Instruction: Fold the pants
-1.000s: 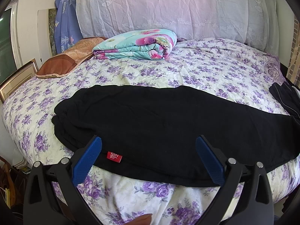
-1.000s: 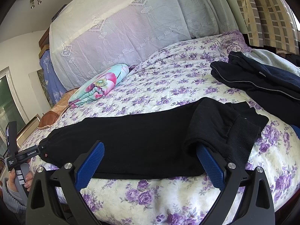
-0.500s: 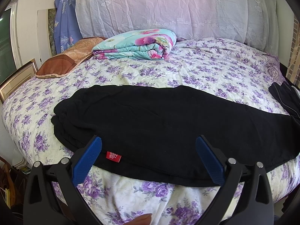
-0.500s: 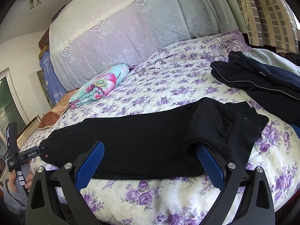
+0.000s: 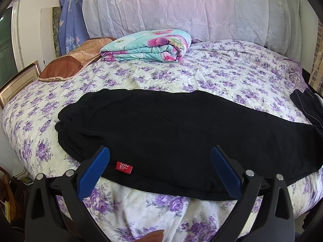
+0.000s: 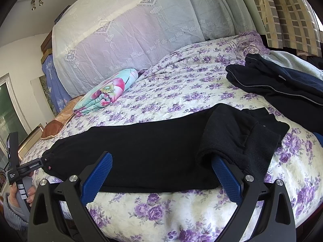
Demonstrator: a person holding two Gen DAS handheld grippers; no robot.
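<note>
The left gripper stood wide open and held nothing, its blue pads over the near edge of the black pants, beside a red size tag. The right gripper was also wide open and empty, at the ribbed cuff end. The pants lay stretched along the front edge of the flowered bed. Farther back lay a pile of dark clothes, then a folded floral blanket and a brown pillow.

Folded floral blanket and brown pillow lie on bed.
</note>
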